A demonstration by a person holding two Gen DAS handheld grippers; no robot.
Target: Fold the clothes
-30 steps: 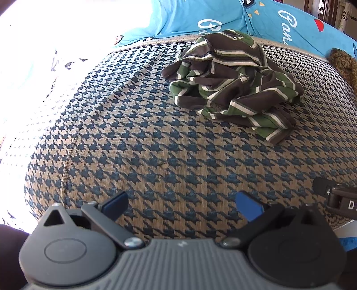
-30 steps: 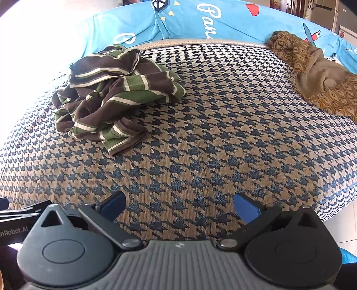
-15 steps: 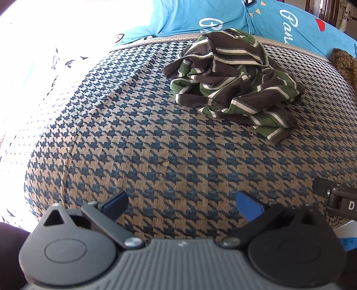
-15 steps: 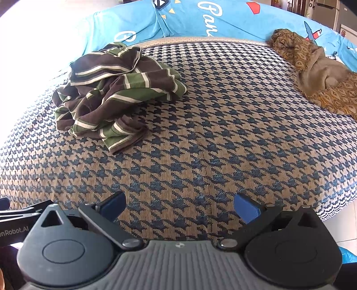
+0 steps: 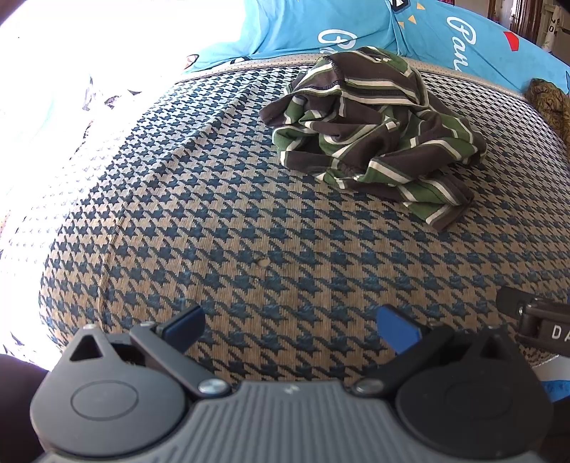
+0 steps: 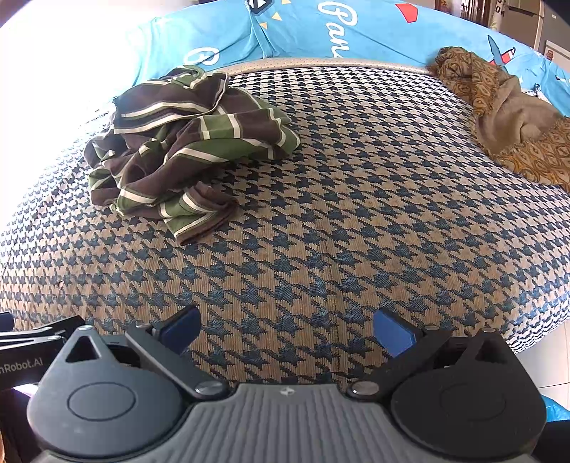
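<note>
Far left in the left wrist view, sunlight bleaches the bed's edge to white, and from there a houndstooth cover in dark blue and tan spreads across the whole bed. The left tongs hang low over the near part of this cover, spread wide, with nothing between the blue pads; only bare cloth shows in the gap. Further right and toward the far edge lies the shirt, a crumpled heap of brown, green and white stripes, resting on the cover well apart from the left tongs, with one loose end trailing toward the near right. Behind it a bright blue sheet with white lettering runs along the back of the bed. At the right edge of this view a black part of the other tool shows. In the right wrist view the shirt sits at upper left, again bunched, its far side near the blue sheet. The right tongs hover over the open middle of the cover, also spread wide and holding nothing, well away from the shirt. At the far right a brown patterned cloth lies rumpled at the cover's edge, apart from the shirt
</note>
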